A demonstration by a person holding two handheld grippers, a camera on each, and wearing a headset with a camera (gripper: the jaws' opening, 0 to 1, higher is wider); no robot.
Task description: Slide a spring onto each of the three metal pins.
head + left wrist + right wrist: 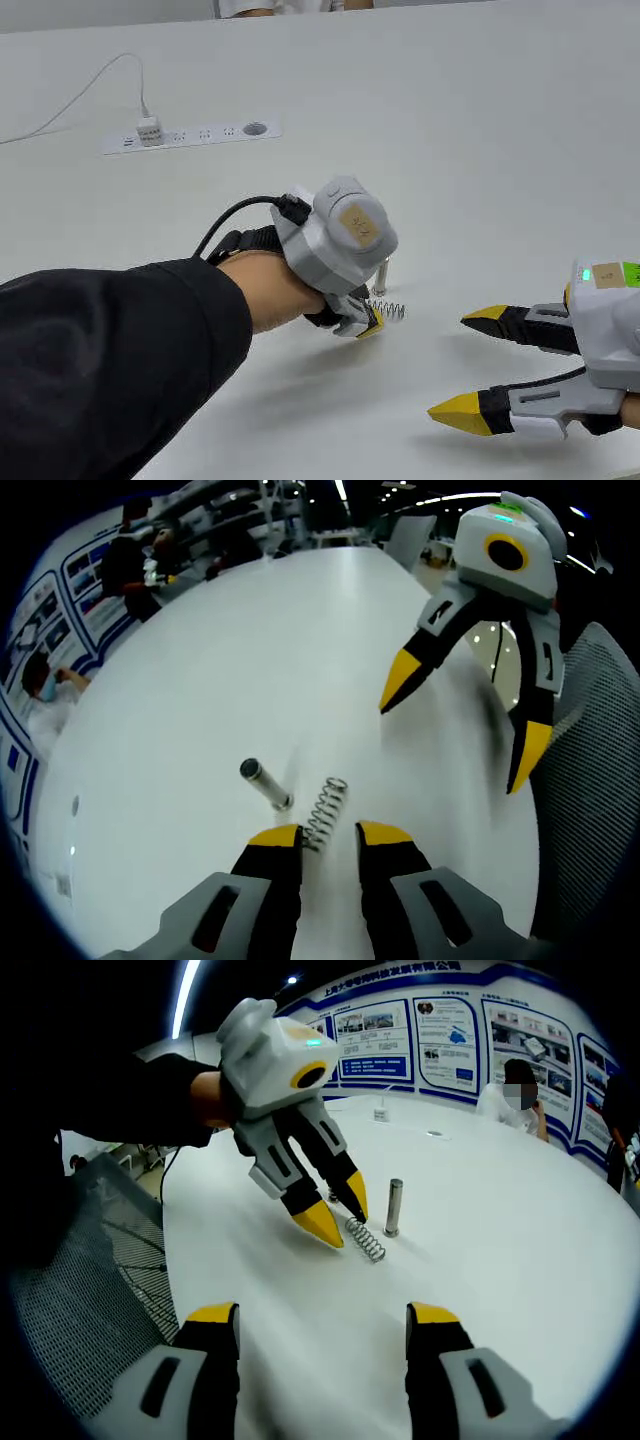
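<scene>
The spring (326, 810) was seen lying flat on the worktop (450, 150) just beside the upright pin (264, 783), pointed lengthwise at the half-open, empty jaws of the left gripper (328, 832), while the right gripper (322, 1312) was held wide open and empty, farther off.

No legible text, wall posters (450, 1035) (too blurred)

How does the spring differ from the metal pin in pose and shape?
The spring lies on its side; the metal pin stands upright. The spring is an open wire coil; the pin is a smooth rod. The spring's end sits between the tips of the left gripper; the pin stands free. Both look silvery.
</scene>
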